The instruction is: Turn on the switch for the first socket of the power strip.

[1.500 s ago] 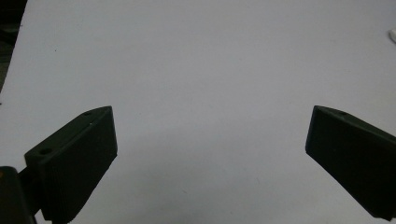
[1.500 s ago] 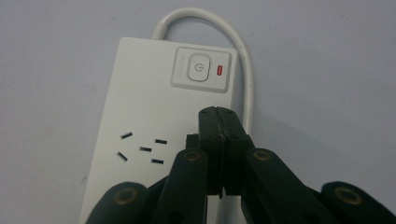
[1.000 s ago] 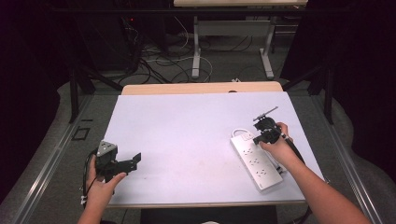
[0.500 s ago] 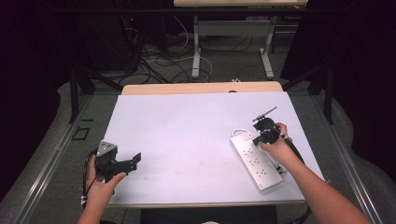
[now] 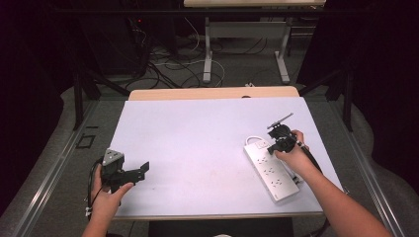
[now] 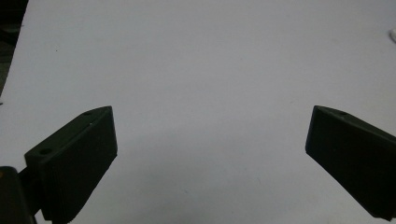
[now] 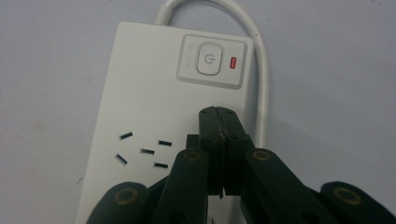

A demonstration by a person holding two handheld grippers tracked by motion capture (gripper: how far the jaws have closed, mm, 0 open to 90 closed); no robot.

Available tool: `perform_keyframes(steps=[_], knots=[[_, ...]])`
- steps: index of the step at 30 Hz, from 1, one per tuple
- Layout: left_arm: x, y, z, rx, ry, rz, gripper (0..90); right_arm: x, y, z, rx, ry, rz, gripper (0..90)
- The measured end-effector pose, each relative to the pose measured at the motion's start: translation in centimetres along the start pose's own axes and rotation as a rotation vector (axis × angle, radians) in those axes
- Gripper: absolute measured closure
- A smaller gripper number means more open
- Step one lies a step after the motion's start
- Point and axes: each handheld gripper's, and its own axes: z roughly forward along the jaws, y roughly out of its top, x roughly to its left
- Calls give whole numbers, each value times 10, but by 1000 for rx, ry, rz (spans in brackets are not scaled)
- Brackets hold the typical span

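The right hand (image 5: 291,150) reaches in from the bottom right, forearm slanting up and left over the table (image 5: 197,138), and holds the right gripper (image 5: 274,143) tipped down over the far end of the strip (image 5: 271,170). In the right gripper view its 2 jaws are pressed together with nothing between them, tips over the strip's white face just below the power button (image 7: 208,59) and its red light (image 7: 233,61). Whether the tips touch the plastic cannot be told. The strip lies flat near the table's right edge, angled, its white cord (image 7: 261,79) looping out from the far end.

The left hand (image 5: 106,190) rests at the near left corner, holding the left gripper (image 5: 141,170) roughly level and pointing right. Its 2 jaws stand wide apart over bare table, nothing between them.

The jaws cover part of the nearest socket (image 7: 142,151); the strip's near end is cut off in the right gripper view. The button's marking is too small to read.
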Motion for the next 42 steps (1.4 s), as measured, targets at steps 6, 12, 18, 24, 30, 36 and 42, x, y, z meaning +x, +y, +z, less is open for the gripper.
perform_keyframes(steps=[6, 12, 18, 24, 30, 36, 42], knots=[[0, 0, 0, 1, 0, 1, 19, 0, 0, 0, 0, 2, -1, 900], [0, 0, 0, 1, -2, 2, 19, 0, -1, 1, -23, 10, -5, 900], [0, 0, 0, 1, -2, 6, 19, 0, -1, 2, -20, 10, 9, 900], [0, 0, 0, 1, -1, 3, 20, -1, 0, 5, -29, 5, -8, 900], [1, 0, 0, 4, 0, 6, 20, -2, 0, 5, -27, 17, 17, 900], [0, 0, 0, 4, -2, 5, 19, -1, 0, 5, -23, 11, 26, 893], [0, 0, 0, 1, -1, 2, 20, -2, 0, 5, -23, 1, 20, 870]])
